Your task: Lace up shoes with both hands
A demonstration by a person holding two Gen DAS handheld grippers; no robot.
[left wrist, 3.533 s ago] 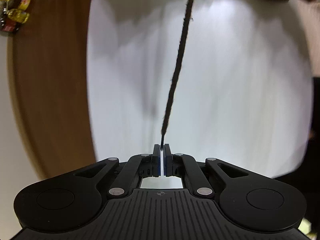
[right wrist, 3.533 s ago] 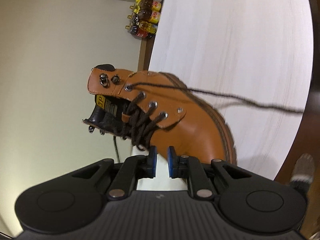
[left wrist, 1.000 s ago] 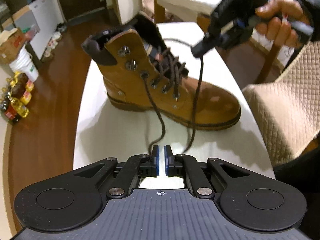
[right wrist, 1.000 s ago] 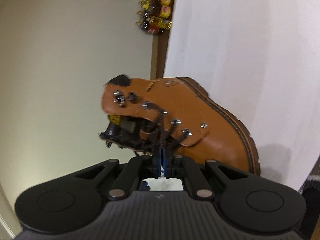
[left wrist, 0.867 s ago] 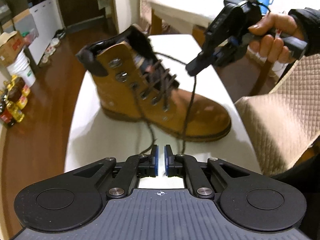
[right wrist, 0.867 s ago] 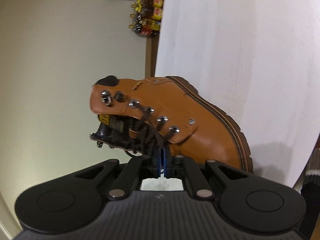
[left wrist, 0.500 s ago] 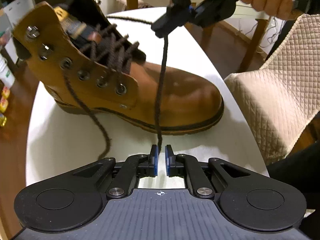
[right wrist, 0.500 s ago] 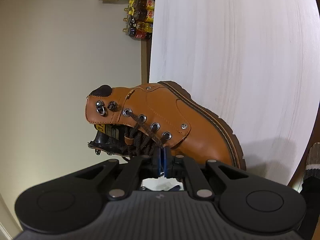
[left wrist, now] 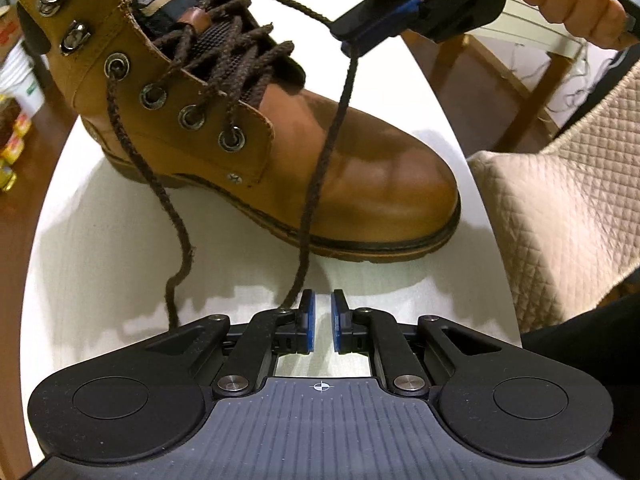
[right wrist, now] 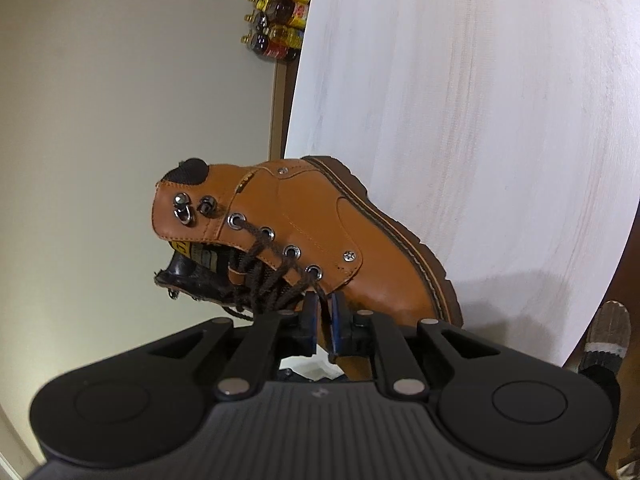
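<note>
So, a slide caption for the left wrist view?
Open left claw beside a dangling lace on the tan boot.

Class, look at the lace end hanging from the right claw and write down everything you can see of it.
The lace is dark brown, braided and slightly fuzzy. It crosses above the boot's tongue to the right claw, whose jaws are opening around it, then drops steeply over the toe and sole to the white table. Its tip ends just left of the left claw, which is open and does not touch it.
</note>
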